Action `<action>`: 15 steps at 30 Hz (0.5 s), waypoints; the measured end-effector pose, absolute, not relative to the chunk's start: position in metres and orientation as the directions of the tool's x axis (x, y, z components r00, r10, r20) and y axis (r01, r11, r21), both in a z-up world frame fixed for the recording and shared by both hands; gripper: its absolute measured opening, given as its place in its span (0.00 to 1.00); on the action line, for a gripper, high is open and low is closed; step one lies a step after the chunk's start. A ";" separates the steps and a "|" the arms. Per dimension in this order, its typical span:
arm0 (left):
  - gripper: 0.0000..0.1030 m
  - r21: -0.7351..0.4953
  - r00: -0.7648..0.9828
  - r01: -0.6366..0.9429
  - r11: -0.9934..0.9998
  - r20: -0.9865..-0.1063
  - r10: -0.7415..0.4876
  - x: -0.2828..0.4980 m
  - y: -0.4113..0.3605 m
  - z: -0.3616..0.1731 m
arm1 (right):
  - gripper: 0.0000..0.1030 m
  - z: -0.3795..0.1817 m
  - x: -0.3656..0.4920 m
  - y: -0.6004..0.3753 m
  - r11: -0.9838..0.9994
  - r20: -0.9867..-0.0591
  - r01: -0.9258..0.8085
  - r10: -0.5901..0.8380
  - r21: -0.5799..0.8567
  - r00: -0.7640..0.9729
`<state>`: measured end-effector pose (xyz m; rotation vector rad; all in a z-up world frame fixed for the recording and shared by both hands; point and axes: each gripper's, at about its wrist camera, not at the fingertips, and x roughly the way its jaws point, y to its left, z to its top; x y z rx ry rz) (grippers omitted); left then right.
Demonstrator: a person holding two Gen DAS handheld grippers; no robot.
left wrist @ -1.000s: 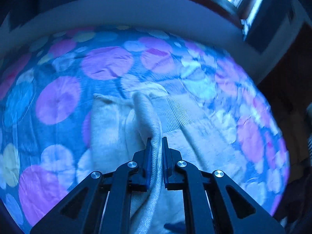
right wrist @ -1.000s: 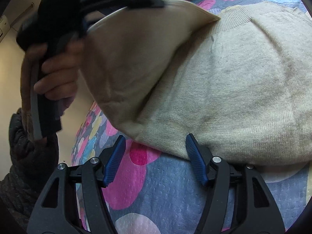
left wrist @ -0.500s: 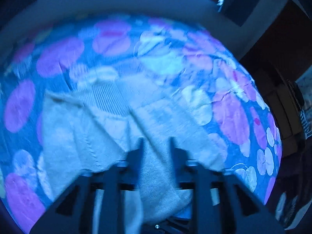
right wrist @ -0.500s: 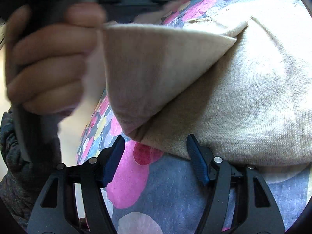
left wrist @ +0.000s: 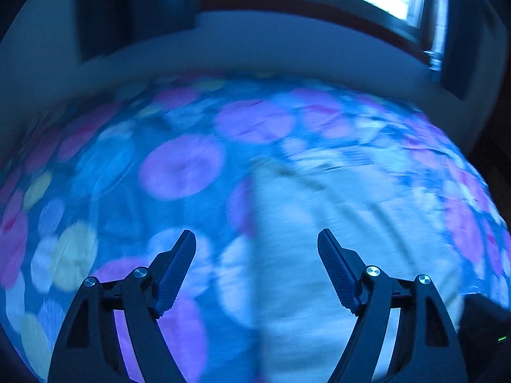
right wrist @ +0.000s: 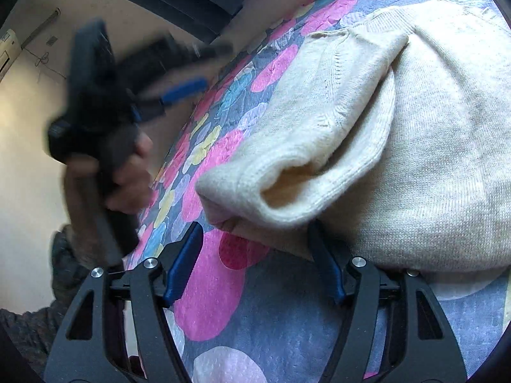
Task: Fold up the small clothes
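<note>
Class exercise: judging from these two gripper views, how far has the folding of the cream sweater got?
Done: one sleeve lies folded across the body of the cream sweater on the dotted bedspread. In hand: nothing; the left gripper is open and clear of the cloth, and the right gripper is open at the hem. Left: the remaining folds, apparently; the far side is out of view.

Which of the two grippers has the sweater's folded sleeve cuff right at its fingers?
The right gripper: the cream sweater's sleeve cuff lies just above its open blue fingers. The left gripper, blurred, is off beside the sweater, holding nothing.
</note>
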<state>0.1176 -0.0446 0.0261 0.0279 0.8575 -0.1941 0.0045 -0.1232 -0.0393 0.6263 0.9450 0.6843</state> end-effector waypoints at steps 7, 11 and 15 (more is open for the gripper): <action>0.75 -0.114 0.621 0.111 0.987 -0.768 -0.158 0.116 -0.016 -0.012 | 0.66 -0.040 0.004 -0.122 0.630 -0.508 -0.247 0.756 0.736 0.414; 0.77 -0.118 0.628 0.117 0.986 -0.760 -0.165 0.113 -0.014 -0.025 | 0.68 -0.040 0.003 -0.119 0.627 -0.503 -0.252 0.759 0.737 0.414; 0.79 -0.142 0.612 0.096 0.985 -0.772 -0.171 0.115 -0.006 -0.041 | 0.74 -0.037 0.002 -0.117 0.618 -0.493 -0.269 0.768 0.739 0.408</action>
